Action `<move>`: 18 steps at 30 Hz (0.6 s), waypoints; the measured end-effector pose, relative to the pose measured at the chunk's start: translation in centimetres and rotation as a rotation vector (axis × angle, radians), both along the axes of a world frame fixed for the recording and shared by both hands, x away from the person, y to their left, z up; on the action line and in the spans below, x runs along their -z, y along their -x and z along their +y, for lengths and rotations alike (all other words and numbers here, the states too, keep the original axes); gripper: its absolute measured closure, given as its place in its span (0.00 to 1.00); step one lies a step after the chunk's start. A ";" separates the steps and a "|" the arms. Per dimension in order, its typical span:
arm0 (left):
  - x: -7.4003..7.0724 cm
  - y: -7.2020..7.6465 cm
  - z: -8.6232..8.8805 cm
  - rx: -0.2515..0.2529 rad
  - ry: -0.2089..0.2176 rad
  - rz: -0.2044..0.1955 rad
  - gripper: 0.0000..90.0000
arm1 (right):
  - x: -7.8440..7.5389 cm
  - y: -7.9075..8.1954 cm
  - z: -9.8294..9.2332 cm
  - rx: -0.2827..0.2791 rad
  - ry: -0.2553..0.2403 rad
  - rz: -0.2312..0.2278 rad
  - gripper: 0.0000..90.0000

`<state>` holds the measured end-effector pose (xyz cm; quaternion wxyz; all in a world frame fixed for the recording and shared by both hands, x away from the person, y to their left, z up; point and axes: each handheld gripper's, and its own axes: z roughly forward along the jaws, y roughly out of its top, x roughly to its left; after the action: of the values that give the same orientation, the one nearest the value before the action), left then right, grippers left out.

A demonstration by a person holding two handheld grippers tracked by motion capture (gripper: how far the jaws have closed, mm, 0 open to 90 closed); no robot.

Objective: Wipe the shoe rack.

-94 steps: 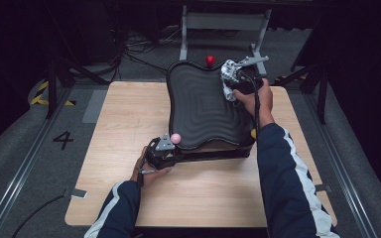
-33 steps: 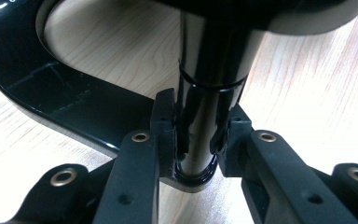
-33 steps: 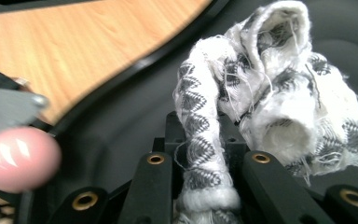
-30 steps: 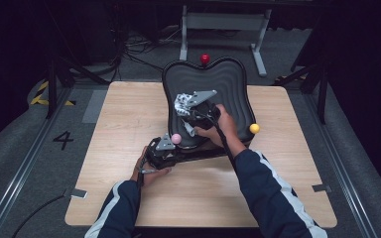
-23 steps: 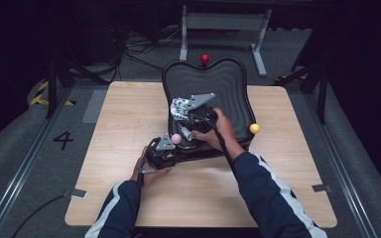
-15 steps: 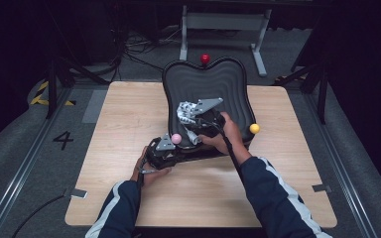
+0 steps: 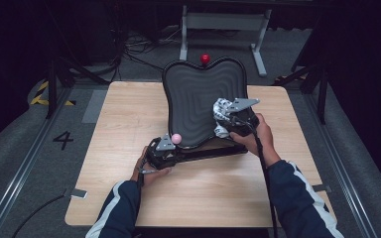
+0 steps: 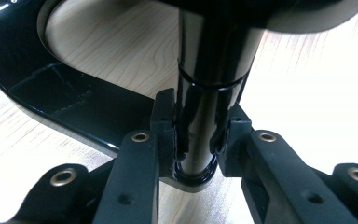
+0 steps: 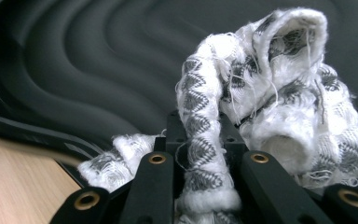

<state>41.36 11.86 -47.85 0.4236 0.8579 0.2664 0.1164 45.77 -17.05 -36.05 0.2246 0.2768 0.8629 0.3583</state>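
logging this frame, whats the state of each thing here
black ridged tray: tilted up on its stand
stand post: clamped by left gripper
cloth: bunched, pressed on the tray, gripped by right gripper
table: bare wood beside the tray

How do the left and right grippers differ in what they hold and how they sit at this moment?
The left gripper is clamped on a glossy black post, rigid and upright, above the wooden table. The right gripper is clamped on a soft, frayed white-and-grey cloth, pressed against the ribbed black panel. In the high view the left sits low at the panel's near corner, the right higher on its face. Both are shut on something.
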 end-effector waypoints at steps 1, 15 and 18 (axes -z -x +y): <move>0.0 0.0 0.0 -0.001 0.000 0.001 0.82 | 0.0 0.0 -0.3 0.003 0.003 -0.001 0.89; 0.0 0.0 0.0 -0.001 0.003 0.004 0.82 | 0.4 0.9 -4.5 0.070 0.026 0.029 0.89; 0.0 0.0 0.0 0.000 0.004 0.001 0.82 | 0.4 1.2 -3.9 0.073 0.057 0.011 0.89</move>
<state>41.41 11.88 -47.86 0.4252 0.8572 0.2668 0.1152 44.60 -20.99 -36.46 0.2408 0.3036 0.8633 0.3234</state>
